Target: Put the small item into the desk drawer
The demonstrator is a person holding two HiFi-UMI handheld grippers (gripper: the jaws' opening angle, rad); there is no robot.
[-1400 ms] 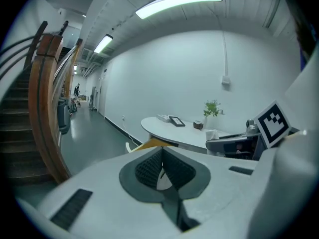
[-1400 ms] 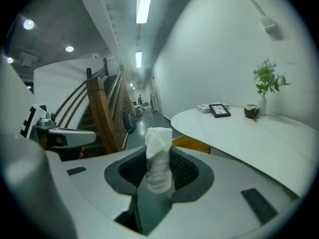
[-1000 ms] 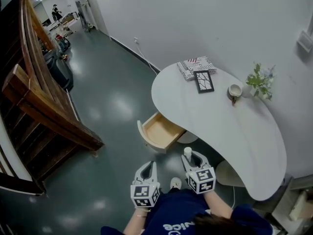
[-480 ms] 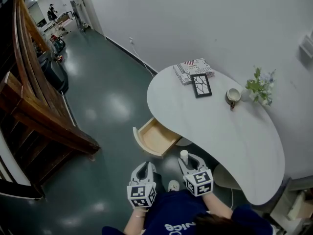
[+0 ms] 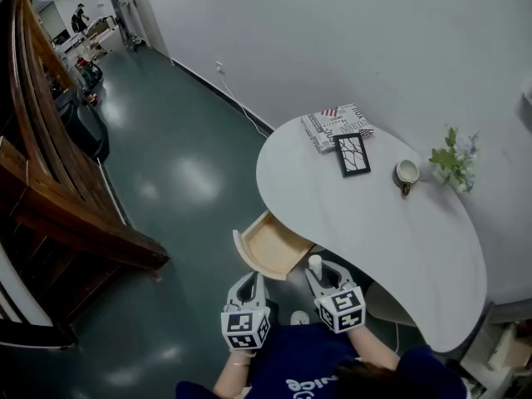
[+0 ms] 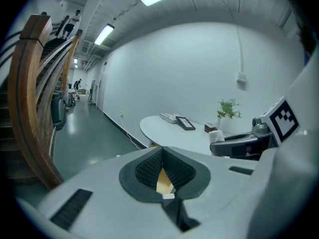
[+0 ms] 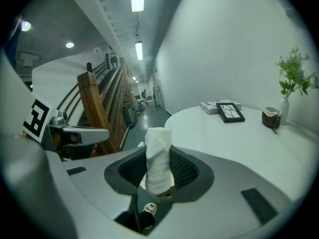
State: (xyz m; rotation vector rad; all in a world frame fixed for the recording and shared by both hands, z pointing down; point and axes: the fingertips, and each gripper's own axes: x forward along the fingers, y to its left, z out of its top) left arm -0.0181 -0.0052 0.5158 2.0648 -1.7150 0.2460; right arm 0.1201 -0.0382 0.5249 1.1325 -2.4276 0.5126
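Observation:
The white curved desk (image 5: pixel 391 231) has a wooden drawer (image 5: pixel 270 246) pulled open at its near left edge. My right gripper (image 5: pixel 319 270) is just right of the drawer's front corner, at the desk's rim. It is shut on a small white roll (image 5: pixel 315 263), which stands upright between the pads (image 7: pixel 158 156). My left gripper (image 5: pixel 249 287) hovers over the floor in front of the drawer. Its jaws (image 6: pixel 162 156) are together with nothing held, and a sliver of the drawer's wood shows through the gap. The right gripper (image 6: pixel 238 144) and its roll (image 6: pixel 215 135) appear at the right of the left gripper view.
On the desk's far side lie a stack of magazines (image 5: pixel 336 123), a black picture frame (image 5: pixel 352 154), a cup (image 5: pixel 406 173) and a small plant in a vase (image 5: pixel 455 160). A wooden stair rail (image 5: pixel 58 181) runs along the left. A white shoe (image 5: pixel 299 317) stands on the dark floor between the grippers.
The head view has shifted a little, so the desk and the drawer sit slightly lower in the picture. Both grippers keep their places, the right one still shut on the roll.

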